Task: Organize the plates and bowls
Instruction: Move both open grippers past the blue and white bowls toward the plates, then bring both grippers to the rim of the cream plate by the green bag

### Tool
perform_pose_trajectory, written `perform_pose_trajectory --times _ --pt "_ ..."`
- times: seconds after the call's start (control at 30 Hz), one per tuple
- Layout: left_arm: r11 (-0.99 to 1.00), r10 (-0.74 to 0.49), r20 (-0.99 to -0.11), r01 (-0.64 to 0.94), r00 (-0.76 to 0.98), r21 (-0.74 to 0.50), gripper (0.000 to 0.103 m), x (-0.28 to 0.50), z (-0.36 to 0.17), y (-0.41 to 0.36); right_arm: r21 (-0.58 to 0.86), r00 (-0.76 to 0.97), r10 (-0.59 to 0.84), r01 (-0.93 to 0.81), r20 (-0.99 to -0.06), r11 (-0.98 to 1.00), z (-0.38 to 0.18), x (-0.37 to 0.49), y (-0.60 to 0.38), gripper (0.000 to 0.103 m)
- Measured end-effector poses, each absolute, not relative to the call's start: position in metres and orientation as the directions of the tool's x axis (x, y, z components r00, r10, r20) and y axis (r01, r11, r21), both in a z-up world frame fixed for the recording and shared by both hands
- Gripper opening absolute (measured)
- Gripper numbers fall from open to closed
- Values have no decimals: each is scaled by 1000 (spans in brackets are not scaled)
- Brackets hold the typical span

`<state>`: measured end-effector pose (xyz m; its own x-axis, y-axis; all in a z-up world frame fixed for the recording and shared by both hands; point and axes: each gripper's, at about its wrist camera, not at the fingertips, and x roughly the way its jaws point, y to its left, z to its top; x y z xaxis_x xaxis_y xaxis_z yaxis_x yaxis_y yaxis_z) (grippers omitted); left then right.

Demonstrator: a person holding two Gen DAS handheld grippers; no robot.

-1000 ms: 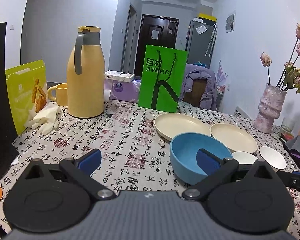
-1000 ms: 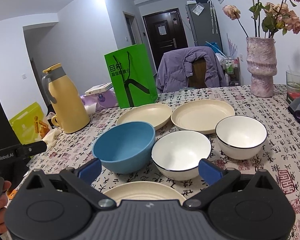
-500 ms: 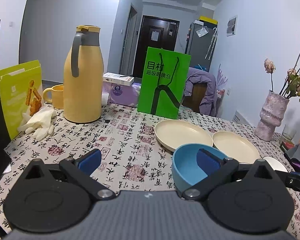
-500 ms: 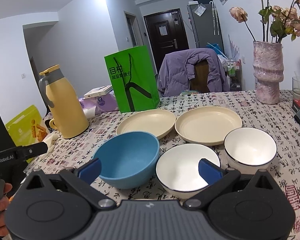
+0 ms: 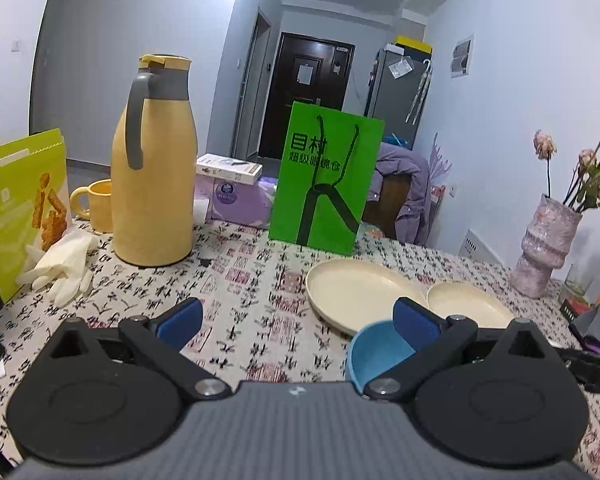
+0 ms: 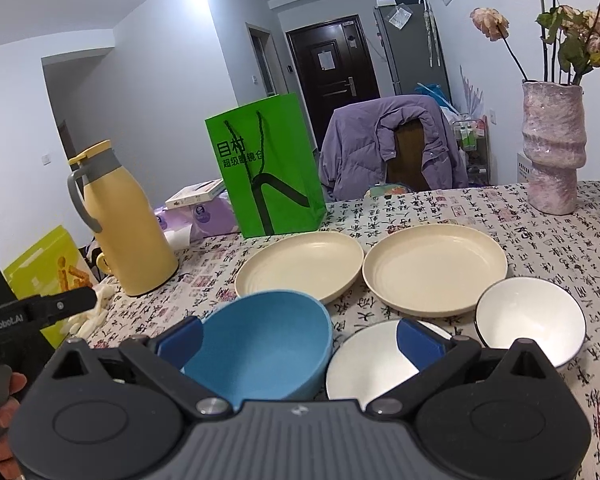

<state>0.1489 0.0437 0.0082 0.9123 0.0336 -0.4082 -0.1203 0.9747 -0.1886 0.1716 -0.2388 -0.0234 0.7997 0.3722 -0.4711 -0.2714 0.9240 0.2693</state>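
From the left wrist view the left gripper (image 5: 298, 316) stands with its jaws spread wide and nothing between them, over the calligraphy-print tablecloth (image 5: 236, 292); its right blue pad (image 5: 414, 320) overlaps the rim of the blue bowl (image 5: 374, 354) in the picture, though contact cannot be told; beyond lie two cream plates side by side, the left cream plate (image 5: 360, 296) and the right cream plate (image 5: 470, 306); a yellow thermos (image 5: 154, 176) and a green paper bag (image 5: 326, 178) stand further back.

From the right wrist view the right gripper (image 6: 298, 334) is likewise wide open and holds nothing; the blue bowl (image 6: 266, 342) sits just ahead of its left pad (image 6: 180, 338), and a white bowl (image 6: 374, 364) lies partly behind the right pad; a second white bowl (image 6: 530, 328) rests just right of it; both cream plates (image 6: 300, 266) (image 6: 434, 266) lie behind the bowls, nearly touching; a pink vase (image 6: 554, 148) stands at the far right.
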Motion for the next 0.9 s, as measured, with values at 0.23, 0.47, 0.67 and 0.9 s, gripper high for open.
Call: perform_pose_trajectory --times 0.23,0.47,0.67,0.9 --pt "970 6 -401 -102 916 -219 103 169 16 51 265 803 369 -270 -468 925 -16 191 -234 103" --pt "971 8 -408 -104 913 -215 103 191 21 54 264 799 365 -266 -478 927 -14 213 -228 103" --pt "961 -10 -418 -106 908 -254 103 212 25 59 251 796 358 -265 -488 931 -12 233 -221 103" --pt "955 -6 -410 -117 912 -274 103 236 30 61 230 796 356 -276 -489 933 -11 254 -213 103"
